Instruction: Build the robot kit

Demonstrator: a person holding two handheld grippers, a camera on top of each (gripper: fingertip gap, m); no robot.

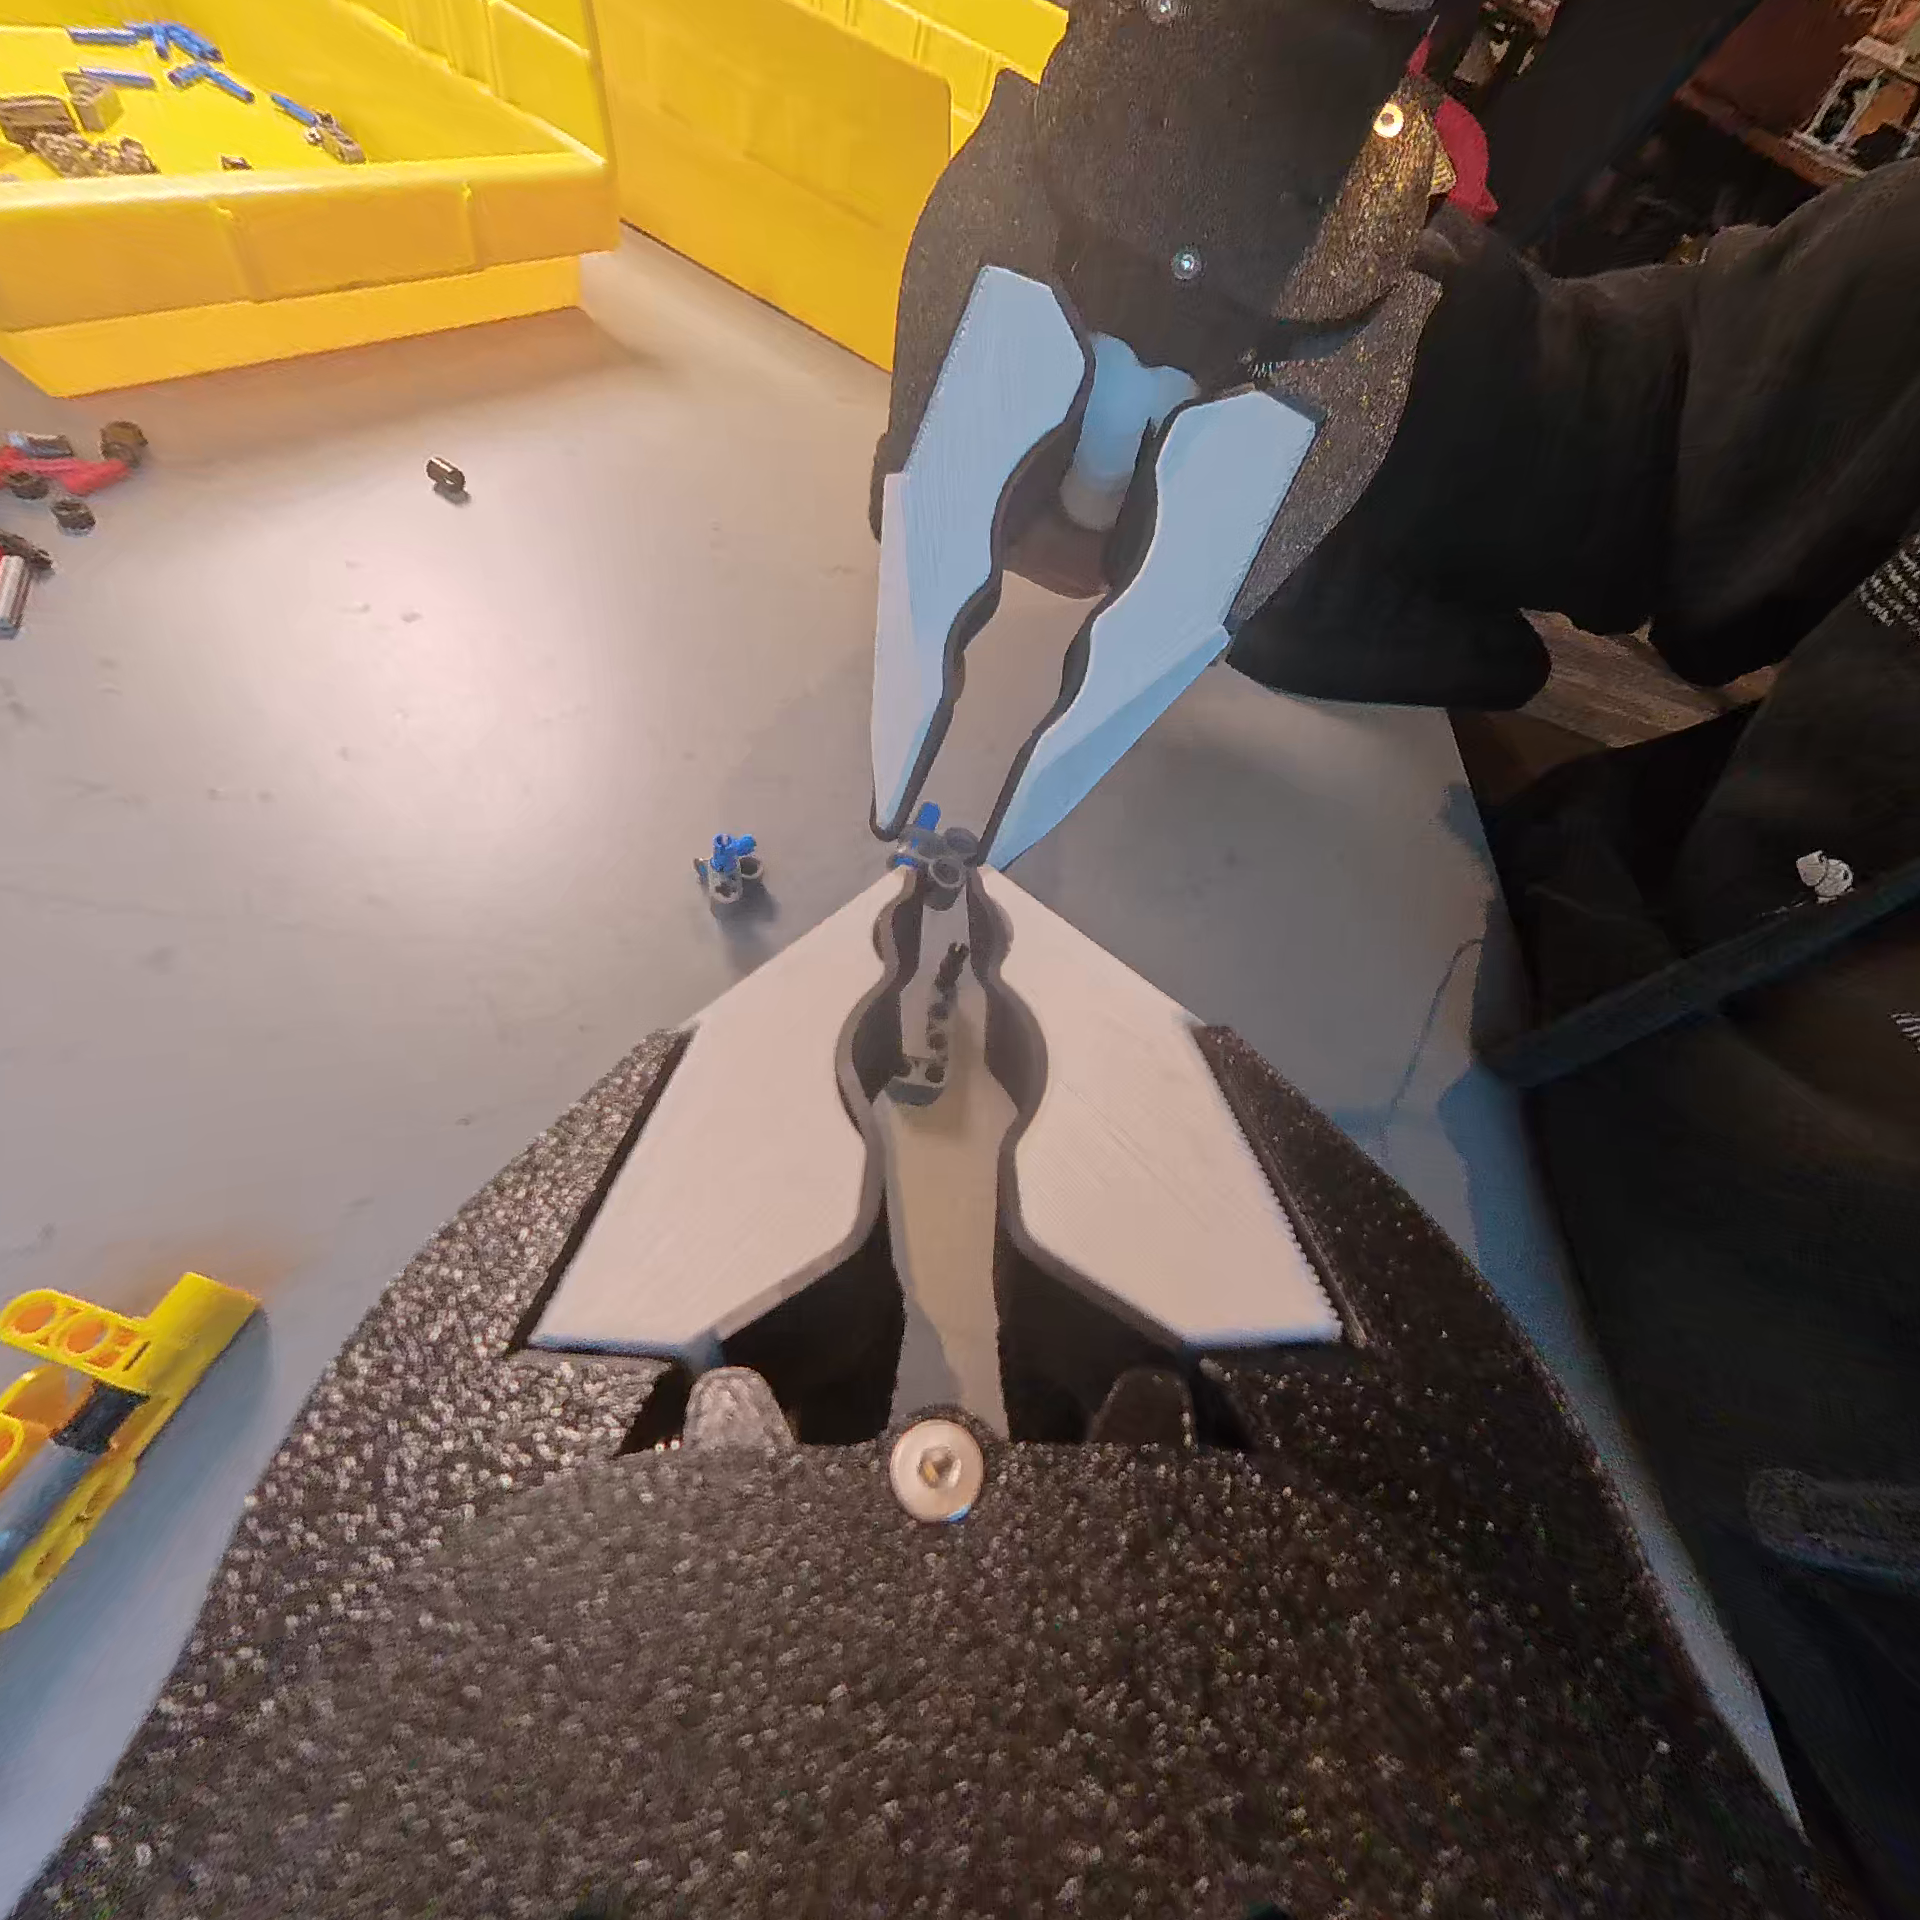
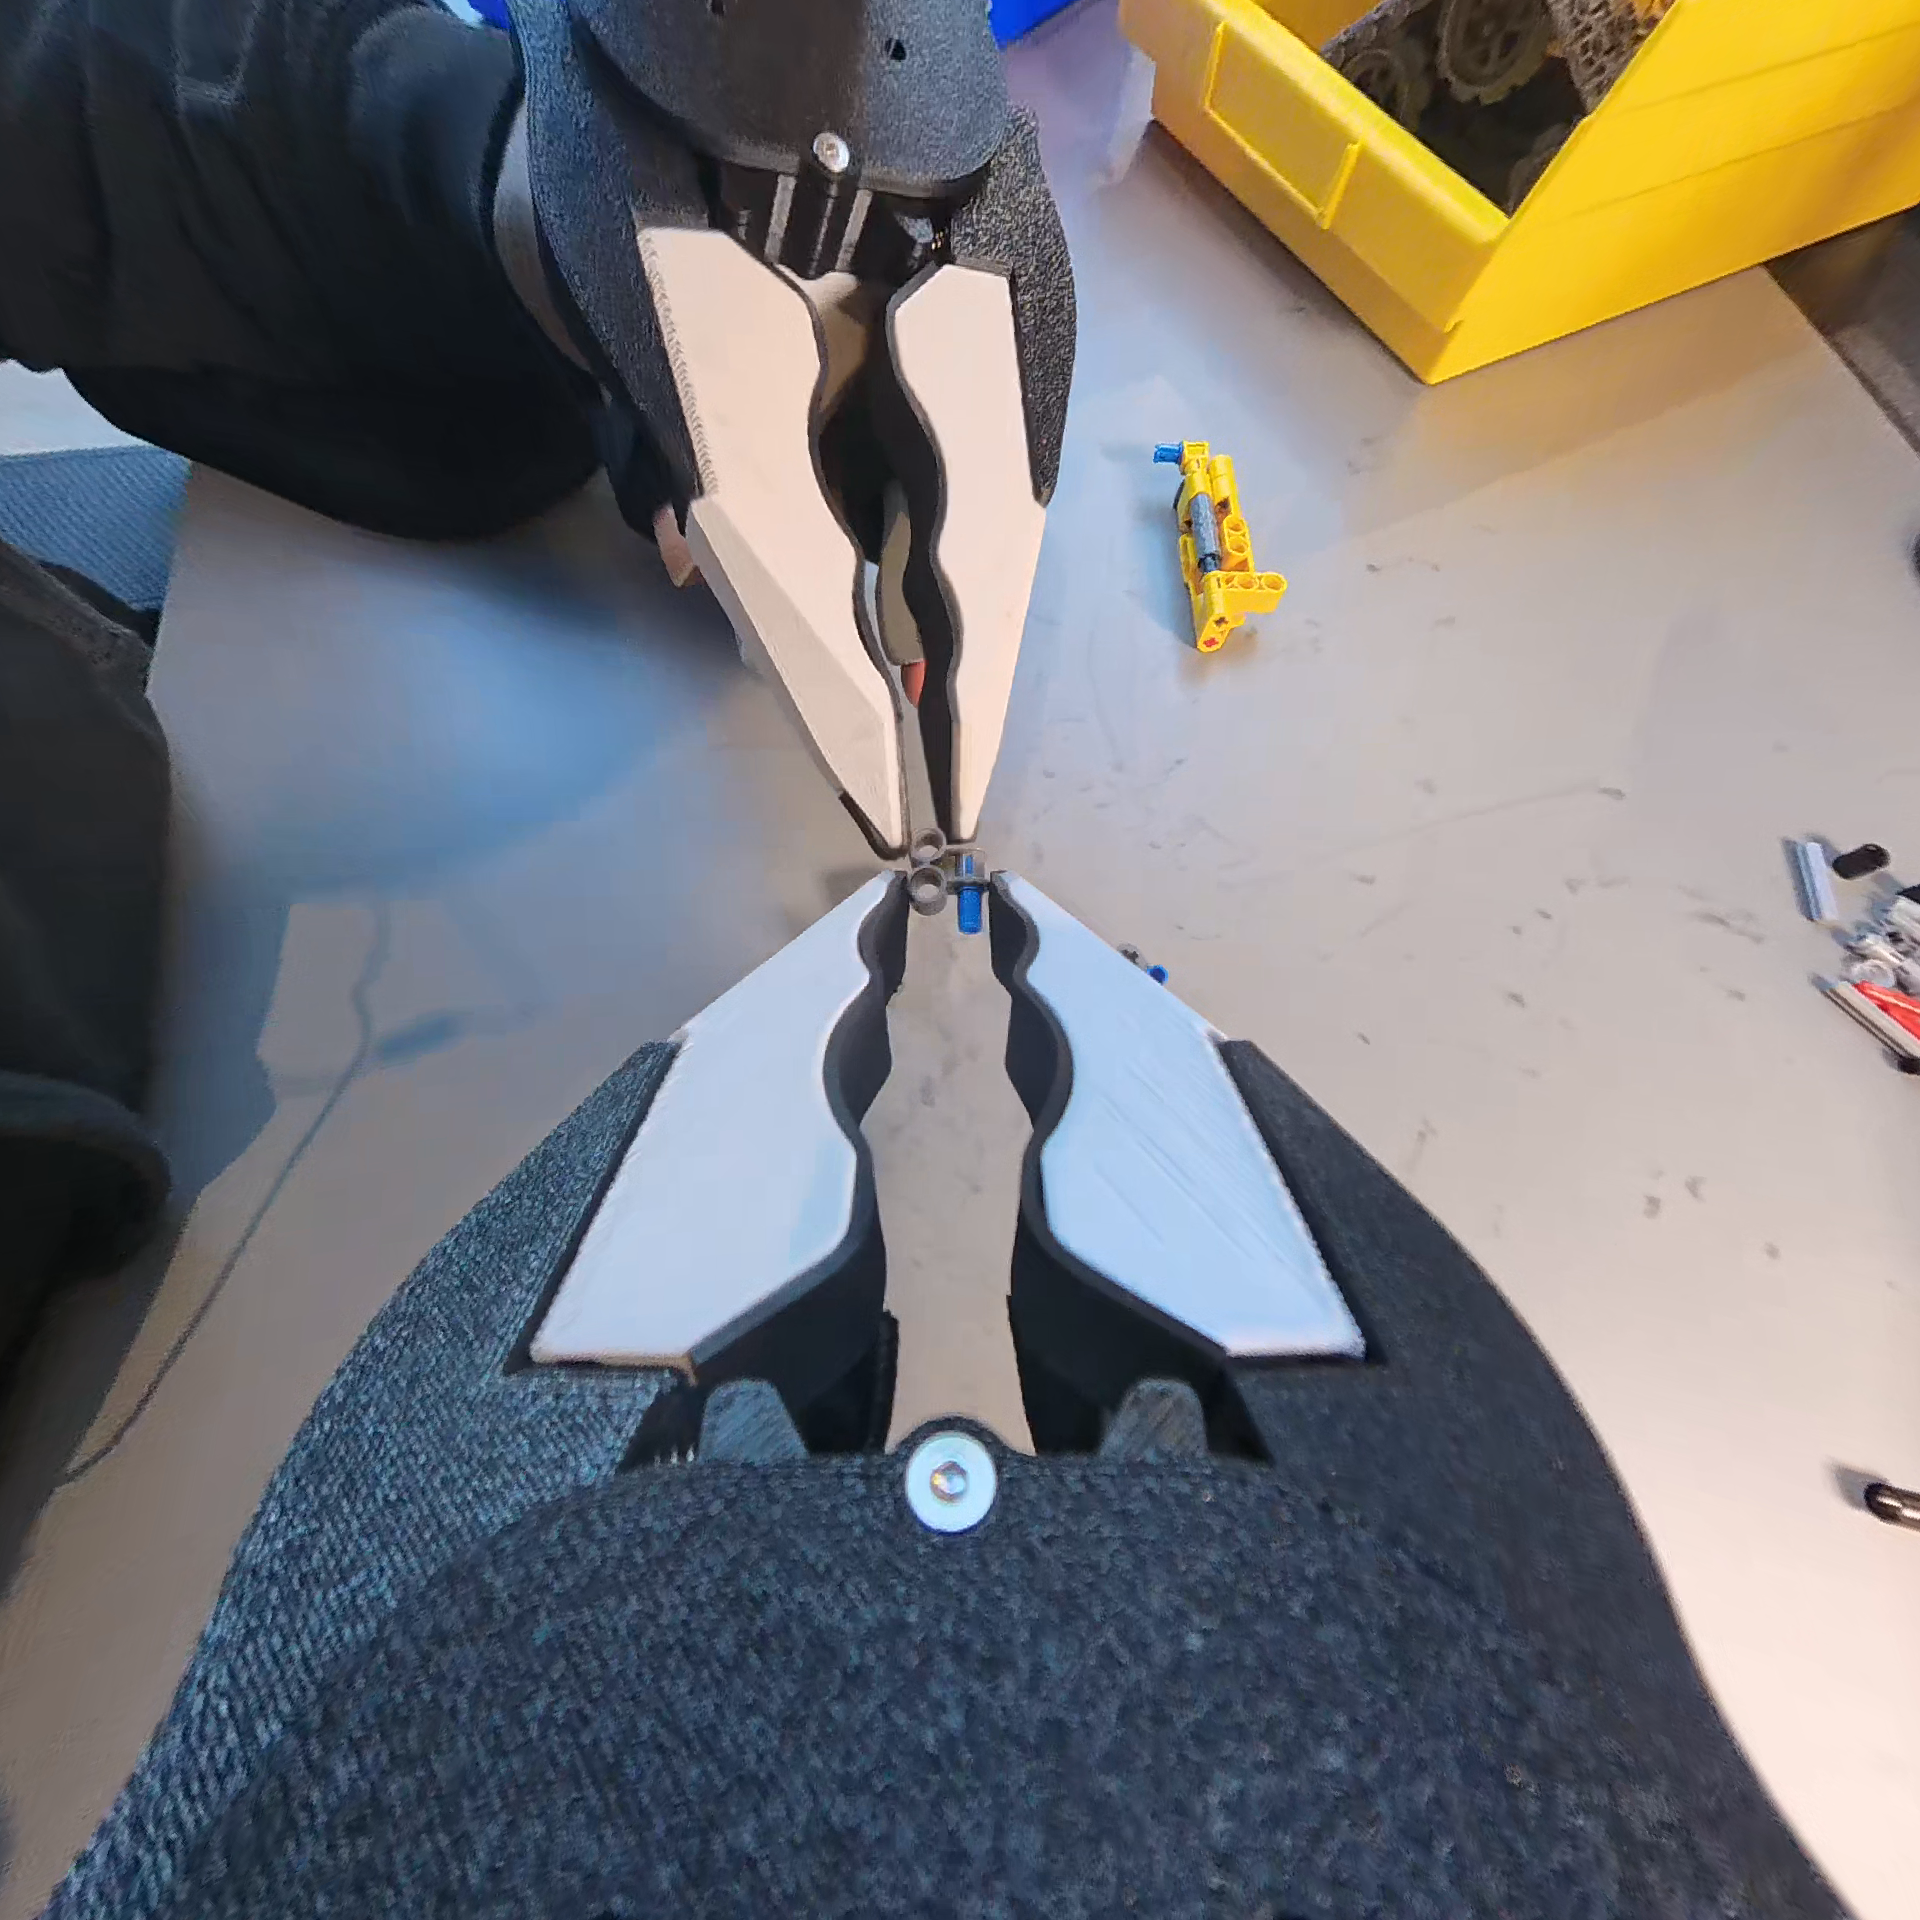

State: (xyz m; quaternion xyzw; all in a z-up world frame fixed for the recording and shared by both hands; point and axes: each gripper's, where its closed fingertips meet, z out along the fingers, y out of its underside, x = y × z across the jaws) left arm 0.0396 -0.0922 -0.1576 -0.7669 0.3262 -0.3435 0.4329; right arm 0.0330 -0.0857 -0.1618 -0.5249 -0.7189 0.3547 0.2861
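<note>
My left gripper point(image 1: 935, 883) is shut on a small grey connector point(image 1: 932, 850) that carries a blue pin. A grey holed beam point(image 1: 928, 1039) shows in the gap between its fingers. My right gripper point(image 1: 940, 847) comes in from the far side, tip to tip with the left, its jaws close around the same piece. In the right wrist view the right gripper point(image 2: 943, 883) has the grey connector point(image 2: 928, 888) and blue pin point(image 2: 968, 900) between its tips. The left gripper point(image 2: 928, 837) pinches the connector's far ring. Both are held just above the grey table point(image 2: 1455, 831).
Yellow bins point(image 1: 312, 208) with blue and grey parts stand at the back. A yellow bin point(image 2: 1558, 260) holds black wheels. A yellow assembly point(image 2: 1221, 551), a blue-grey piece point(image 1: 732, 868), a black bit point(image 1: 447, 476) and red and black parts point(image 1: 62, 468) lie on the table. Black sleeves point(image 2: 260, 260) flank the grippers. Less than 4 cm separates the two grippers' tips.
</note>
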